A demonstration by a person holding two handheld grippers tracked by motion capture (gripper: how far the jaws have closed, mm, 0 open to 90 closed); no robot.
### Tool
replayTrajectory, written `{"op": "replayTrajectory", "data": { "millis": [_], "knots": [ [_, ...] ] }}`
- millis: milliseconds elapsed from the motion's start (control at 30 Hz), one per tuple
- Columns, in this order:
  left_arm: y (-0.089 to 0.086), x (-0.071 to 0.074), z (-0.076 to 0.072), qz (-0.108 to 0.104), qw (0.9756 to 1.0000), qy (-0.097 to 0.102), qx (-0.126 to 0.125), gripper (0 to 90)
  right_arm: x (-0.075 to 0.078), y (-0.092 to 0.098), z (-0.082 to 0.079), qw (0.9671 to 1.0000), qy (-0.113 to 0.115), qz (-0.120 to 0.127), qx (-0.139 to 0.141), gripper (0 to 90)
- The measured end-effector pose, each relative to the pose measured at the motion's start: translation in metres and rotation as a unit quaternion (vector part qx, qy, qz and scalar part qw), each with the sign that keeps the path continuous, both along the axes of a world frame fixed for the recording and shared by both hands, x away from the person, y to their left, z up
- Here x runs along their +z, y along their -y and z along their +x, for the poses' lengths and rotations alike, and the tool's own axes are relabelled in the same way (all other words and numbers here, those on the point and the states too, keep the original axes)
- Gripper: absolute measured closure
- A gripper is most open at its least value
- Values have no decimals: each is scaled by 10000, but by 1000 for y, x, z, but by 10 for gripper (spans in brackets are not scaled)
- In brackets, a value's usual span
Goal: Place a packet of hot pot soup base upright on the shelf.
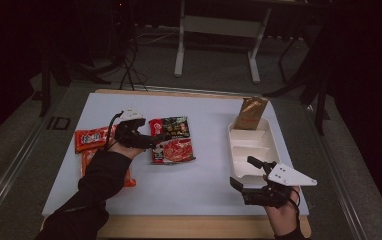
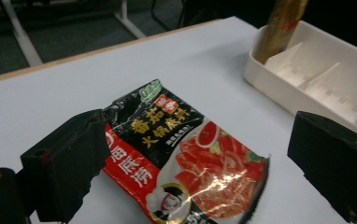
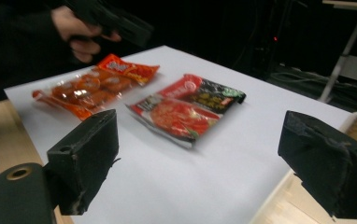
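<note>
A red and black hotpot-base packet (image 1: 171, 141) lies flat on the white table (image 1: 194, 187). My left gripper (image 1: 155, 139) hovers at its left edge, open. In the left gripper view the packet (image 2: 186, 158) lies between and below the wide-apart jaws of that gripper (image 2: 197, 140), with no pad pressing on it. My right gripper (image 1: 244, 173) is open near the table's front right, beside the white tray (image 1: 231, 145), with nothing between its jaws. In the right gripper view this gripper (image 3: 200, 144) faces the packet (image 3: 186, 105) across bare table.
Orange snack packets (image 1: 91, 139) lie left of the left hand, also seen as orange packets (image 3: 92, 86). The tray (image 2: 279, 88) has dividers, and a gold-brown packet (image 1: 251, 112) stands upright in its far compartment. Table legs and cables sit on the floor beyond.
</note>
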State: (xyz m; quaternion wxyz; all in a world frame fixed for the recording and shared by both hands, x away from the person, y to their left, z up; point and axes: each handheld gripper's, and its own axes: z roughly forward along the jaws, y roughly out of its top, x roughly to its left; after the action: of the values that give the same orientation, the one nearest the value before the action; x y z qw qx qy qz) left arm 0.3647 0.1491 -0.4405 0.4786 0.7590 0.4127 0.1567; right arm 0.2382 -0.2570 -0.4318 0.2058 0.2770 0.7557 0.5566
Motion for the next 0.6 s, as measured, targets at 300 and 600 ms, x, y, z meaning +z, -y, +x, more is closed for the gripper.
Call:
{"op": "replayTrajectory", "data": {
  "millis": [300, 600],
  "knots": [
    [2, -19, 37, 438, 9970, -496, 392, 60, 1, -1, -5, 9999, -125, 89, 76, 107],
    [-3, -47, 67, 510, 9918, -878, 776, 230, 1, -5, -8, 9999, 85, 2, 103, 132]
  ]
}}
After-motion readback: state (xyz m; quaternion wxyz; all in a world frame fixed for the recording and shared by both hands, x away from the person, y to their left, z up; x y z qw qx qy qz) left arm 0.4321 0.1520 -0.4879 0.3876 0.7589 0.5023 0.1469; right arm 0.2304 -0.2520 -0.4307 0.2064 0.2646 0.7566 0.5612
